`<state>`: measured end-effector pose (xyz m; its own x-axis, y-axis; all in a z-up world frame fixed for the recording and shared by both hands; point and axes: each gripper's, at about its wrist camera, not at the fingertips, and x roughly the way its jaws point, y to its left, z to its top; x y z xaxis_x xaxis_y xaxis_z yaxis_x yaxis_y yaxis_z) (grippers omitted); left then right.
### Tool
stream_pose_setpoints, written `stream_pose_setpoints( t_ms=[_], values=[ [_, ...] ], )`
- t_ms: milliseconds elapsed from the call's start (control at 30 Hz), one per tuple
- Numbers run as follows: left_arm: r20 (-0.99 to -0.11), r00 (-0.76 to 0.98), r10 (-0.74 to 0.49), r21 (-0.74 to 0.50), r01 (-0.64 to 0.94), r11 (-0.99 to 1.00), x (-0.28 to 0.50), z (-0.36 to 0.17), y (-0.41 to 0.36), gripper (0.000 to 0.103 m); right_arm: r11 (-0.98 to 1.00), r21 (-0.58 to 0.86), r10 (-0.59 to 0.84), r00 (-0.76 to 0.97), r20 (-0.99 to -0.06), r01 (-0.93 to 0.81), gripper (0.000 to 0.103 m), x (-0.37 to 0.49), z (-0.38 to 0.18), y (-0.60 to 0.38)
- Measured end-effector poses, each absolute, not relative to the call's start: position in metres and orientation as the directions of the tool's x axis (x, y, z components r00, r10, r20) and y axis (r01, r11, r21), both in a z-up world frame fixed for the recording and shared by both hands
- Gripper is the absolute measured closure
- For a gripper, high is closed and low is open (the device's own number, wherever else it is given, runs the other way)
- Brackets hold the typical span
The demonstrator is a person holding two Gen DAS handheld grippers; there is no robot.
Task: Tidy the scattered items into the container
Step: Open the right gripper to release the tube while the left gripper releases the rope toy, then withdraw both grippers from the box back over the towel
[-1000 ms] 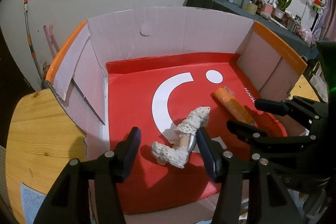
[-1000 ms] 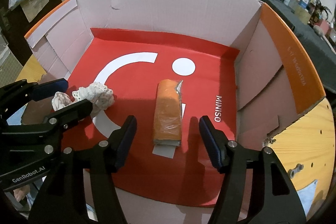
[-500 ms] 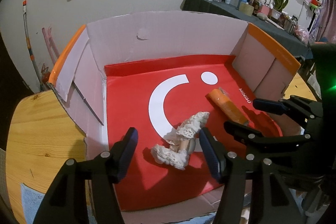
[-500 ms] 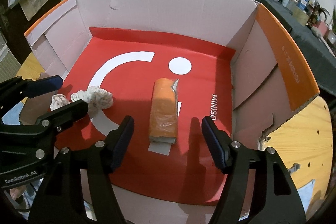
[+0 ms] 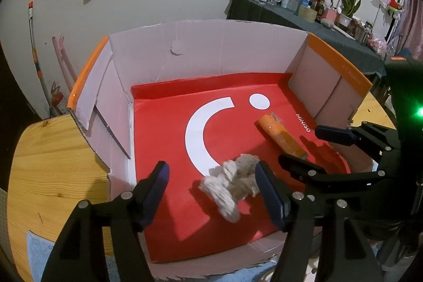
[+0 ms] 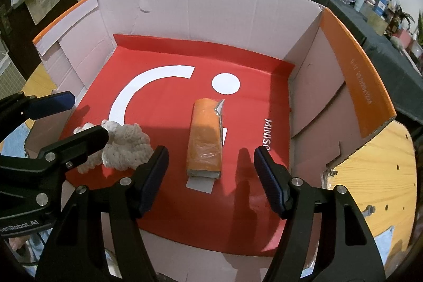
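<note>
A cardboard box [image 5: 211, 49] lined with a red sheet [image 5: 164, 128] holds two items. In the left wrist view a cream lace bundle [image 5: 232, 184] shows blurred, low between the fingers of my left gripper [image 5: 211, 171]. Those jaws are opening and the pads do not press on it. An orange wrapped packet [image 6: 206, 136] lies on the red sheet [image 6: 158, 97], below my right gripper [image 6: 210, 153], which stands open and apart from it. The right wrist view shows the lace bundle [image 6: 124, 147] partly behind my left gripper [image 6: 84, 115]. The left wrist view shows the packet [image 5: 280, 135] and my right gripper [image 5: 304, 147] at right.
The box walls [image 6: 211, 12] rise on all sides, with orange-edged flaps [image 6: 357, 65] left and right. It sits on a round wooden table [image 5: 47, 155] with a blue cloth [image 5: 39, 250] at the near edge. A cluttered dark table [image 5: 304, 15] stands behind.
My left jaws have spread wider and the lace bundle, stretched out before, is now bunched and blurred between them. The left view has drawn back a little. The right jaws widened slightly.
</note>
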<state>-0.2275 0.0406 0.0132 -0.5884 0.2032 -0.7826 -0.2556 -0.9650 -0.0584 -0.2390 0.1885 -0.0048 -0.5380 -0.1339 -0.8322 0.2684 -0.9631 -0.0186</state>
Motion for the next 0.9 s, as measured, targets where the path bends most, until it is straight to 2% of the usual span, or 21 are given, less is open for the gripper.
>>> stream_pose_setpoints(
  t_ms=[100,233,900],
  values=[
    [-0.779,-0.593,0.202,-0.057,-0.255,-0.965,-0.2271,0.0156,0.0404,0.030,-0.963,-0.020,-0.133,-0.542,-0.830,0.267,0.037,-0.2375,-0.0036,0.1888],
    [-0.775,-0.598,0.204,-0.058,-0.255,-0.965,-0.2264,0.0175,0.0398,0.029,-0.964,-0.027,-0.128,-0.553,-0.824,0.264,0.031,-0.2352,-0.0017,0.1885],
    [-0.770,-0.604,0.205,-0.055,-0.258,-0.965,-0.2249,0.0210,0.0390,0.021,-0.965,-0.029,-0.127,-0.562,-0.817,0.260,0.031,-0.2332,0.0039,0.1890]
  ],
)
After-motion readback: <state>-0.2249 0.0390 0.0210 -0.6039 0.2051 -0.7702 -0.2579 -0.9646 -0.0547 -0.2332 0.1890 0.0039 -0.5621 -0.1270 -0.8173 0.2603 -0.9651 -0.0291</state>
